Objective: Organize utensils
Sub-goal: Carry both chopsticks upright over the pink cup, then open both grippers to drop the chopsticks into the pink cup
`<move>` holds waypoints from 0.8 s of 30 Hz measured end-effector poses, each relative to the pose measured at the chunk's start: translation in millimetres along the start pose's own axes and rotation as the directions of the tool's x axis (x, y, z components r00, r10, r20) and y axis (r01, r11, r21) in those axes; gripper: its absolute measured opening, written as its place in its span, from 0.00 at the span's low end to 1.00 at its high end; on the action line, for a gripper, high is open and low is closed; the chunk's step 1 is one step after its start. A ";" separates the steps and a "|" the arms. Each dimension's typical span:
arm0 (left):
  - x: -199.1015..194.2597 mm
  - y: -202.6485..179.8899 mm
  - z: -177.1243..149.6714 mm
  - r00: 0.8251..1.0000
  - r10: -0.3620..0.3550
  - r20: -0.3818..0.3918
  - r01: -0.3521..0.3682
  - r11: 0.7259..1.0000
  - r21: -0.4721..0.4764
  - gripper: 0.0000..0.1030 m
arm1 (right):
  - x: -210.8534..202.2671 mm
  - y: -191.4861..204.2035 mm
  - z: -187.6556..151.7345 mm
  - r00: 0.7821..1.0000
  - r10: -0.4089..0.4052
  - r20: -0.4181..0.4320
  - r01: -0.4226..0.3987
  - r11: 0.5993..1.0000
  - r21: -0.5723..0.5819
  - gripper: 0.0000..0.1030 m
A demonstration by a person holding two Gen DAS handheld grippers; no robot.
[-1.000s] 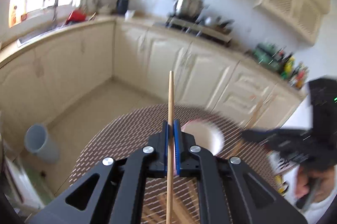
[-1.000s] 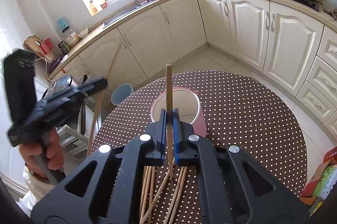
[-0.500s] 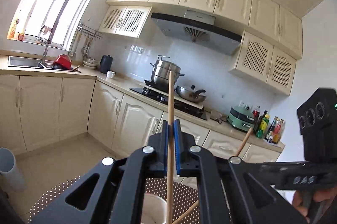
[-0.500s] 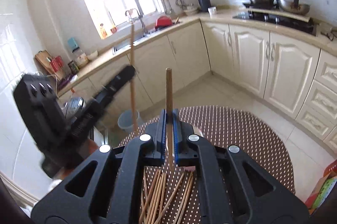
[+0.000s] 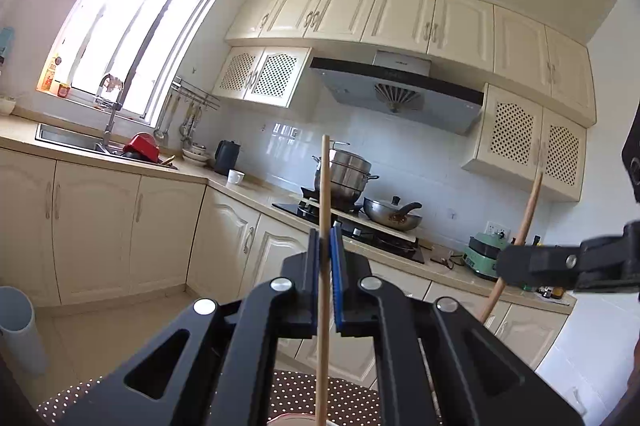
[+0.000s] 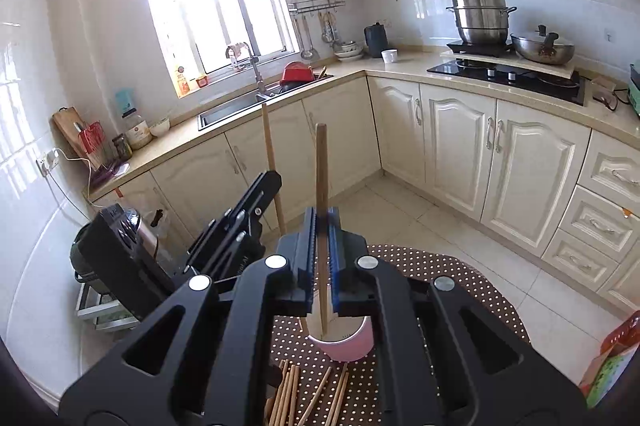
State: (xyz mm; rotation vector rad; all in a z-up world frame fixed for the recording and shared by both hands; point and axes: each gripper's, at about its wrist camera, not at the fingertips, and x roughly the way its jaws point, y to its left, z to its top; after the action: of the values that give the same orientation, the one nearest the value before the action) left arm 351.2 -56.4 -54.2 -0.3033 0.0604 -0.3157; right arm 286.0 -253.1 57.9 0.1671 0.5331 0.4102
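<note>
Both claws are clenched, each on a single wooden chopstick standing upright between its blue pads. In the left wrist view the left gripper (image 5: pixel 325 250) pinches its chopstick (image 5: pixel 324 193), and at 3 o'clock the right gripper (image 5: pixel 520 268) shows side-on with its own chopstick (image 5: pixel 527 209) tilted through it.

A second ago the left camera looked down on the dotted tablecloth and the holder; now it looks level across the kitchen at the stove, and only a strip of the cloth (image 5: pixel 288 398) remains at 6 o'clock. The right camera has also lifted: the pink chopstick holder (image 6: pixel 349 346) has dropped from mid-frame to just under the right gripper's (image 6: pixel 322 226) jaws. Its chopstick (image 6: pixel 321 161) hangs with the lower tip over the holder's white mouth, and the left gripper (image 6: pixel 269 185) at 9 o'clock carries its stick (image 6: pixel 269 141) beside it. My reading is that both sticks have been raised off the table and stood on end, ready to be lowered into the holder.

As for containers, the pink holder's inside looks bare as far as the jaws let me see; the tip of the right chopstick may just enter it, but I cannot tell. A bundle of loose chopsticks (image 6: pixel 308 390) lies on the cloth at 6 o'clock, just beside the holder, still to be sorted. A grey bin (image 5: pixel 18 330) stands on the floor at 8 o'clock, contents hidden.
</note>
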 end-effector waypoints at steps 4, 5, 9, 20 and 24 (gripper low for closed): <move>0.5 -1.1 -12.7 1.000 0.014 -0.016 -0.013 0.999 0.051 0.05 | 10.4 -2.6 -6.5 1.000 -0.003 -0.020 0.003 1.000 0.003 0.06; -0.9 -0.5 -14.9 1.000 0.018 -0.015 -0.017 0.998 0.065 0.05 | 14.6 -3.5 -9.7 0.999 -0.002 -0.032 0.002 1.000 0.005 0.06; 0.5 0.6 -19.5 0.999 0.017 -0.046 -0.014 0.997 0.080 0.06 | 25.4 -8.0 -19.8 0.998 -0.005 -0.067 0.006 1.000 0.012 0.06; -18.8 6.9 -13.9 0.991 0.036 -0.127 -0.021 0.993 0.120 0.46 | 37.1 -16.5 -35.3 0.993 -0.006 -0.114 0.011 0.999 0.045 0.06; -29.5 10.6 -9.7 0.988 0.042 -0.150 -0.024 0.993 0.119 0.54 | 36.1 -18.9 -39.5 0.993 -0.014 -0.116 0.022 0.998 0.061 0.06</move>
State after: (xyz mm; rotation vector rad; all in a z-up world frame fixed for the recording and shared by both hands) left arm 325.3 -40.3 -66.4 -0.1611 0.1969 -0.3081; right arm 299.9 -253.1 2.9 0.1995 0.6609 0.3873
